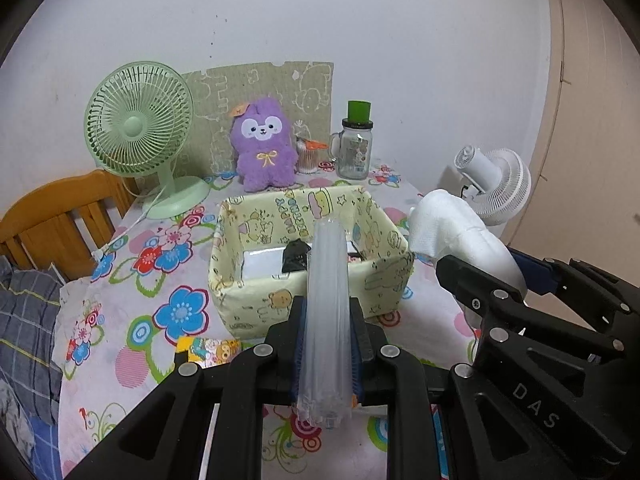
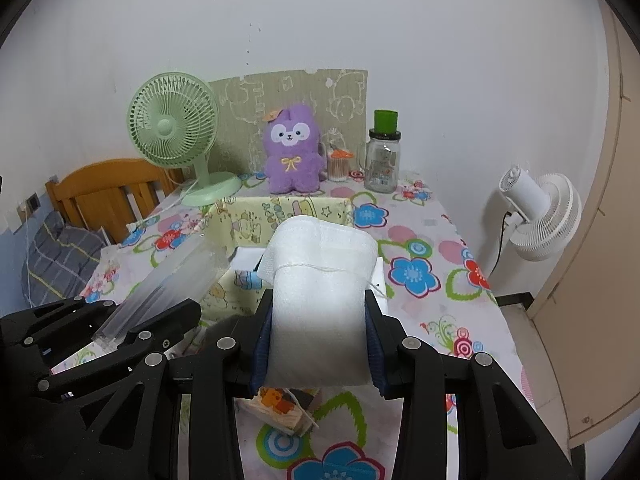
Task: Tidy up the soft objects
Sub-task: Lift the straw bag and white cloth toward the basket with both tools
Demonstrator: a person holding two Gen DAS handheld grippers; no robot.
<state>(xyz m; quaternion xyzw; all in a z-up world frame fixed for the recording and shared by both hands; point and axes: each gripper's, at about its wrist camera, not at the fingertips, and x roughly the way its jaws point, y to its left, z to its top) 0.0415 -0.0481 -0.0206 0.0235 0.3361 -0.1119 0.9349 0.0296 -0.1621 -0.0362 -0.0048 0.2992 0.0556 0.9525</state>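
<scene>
At lower centre, the left gripper (image 1: 326,332) has its jaws clamped on a clear plastic bundle (image 1: 326,312); the right gripper (image 2: 318,332) pinches a white gauze pad (image 2: 320,280). Both are held in front of the yellow fabric bin (image 1: 256,300).

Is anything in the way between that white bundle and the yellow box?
Nothing visible. The white bundle, clamped in the right gripper, hangs just before the open-topped yellow box, whose near wall lies below it.
</scene>
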